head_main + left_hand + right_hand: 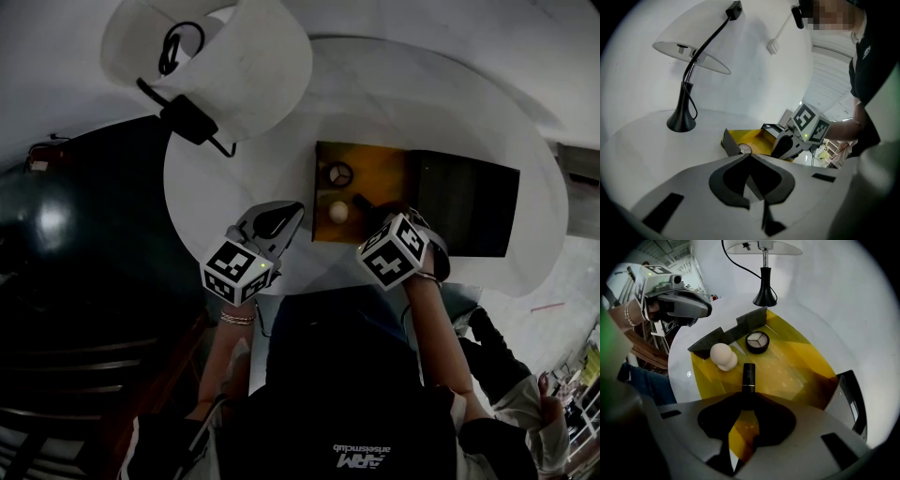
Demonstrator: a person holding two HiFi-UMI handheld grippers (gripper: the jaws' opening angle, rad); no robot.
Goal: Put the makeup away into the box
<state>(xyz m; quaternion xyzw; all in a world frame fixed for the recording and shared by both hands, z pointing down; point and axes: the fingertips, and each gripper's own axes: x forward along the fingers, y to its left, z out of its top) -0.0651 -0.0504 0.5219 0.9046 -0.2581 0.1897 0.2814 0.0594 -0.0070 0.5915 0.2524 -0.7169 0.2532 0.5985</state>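
Note:
An open box (pixel 377 172) with a yellow inside stands on the round white table, its black lid (pixel 469 202) lying to the right. In it are a round compact (pixel 757 341) and a white sponge (pixel 723 355). My right gripper (pixel 747 398) points down over the box, shut on a black lipstick tube (pixel 748 377) that sticks out past the fingertips, just above the yellow bottom. In the head view the right gripper (pixel 377 214) is at the box's near edge. My left gripper (pixel 749 156) hovers left of the box, shut and holding nothing; the head view shows the left gripper (pixel 277 221) beside the box's near left corner.
A black desk lamp (pixel 192 120) with a wide white shade (pixel 234 56) stands at the table's far left, and its base (pixel 682 121) is left of the box. The table edge (pixel 553 234) curves close behind the lid. A dark chair (pixel 56 309) is at the near left.

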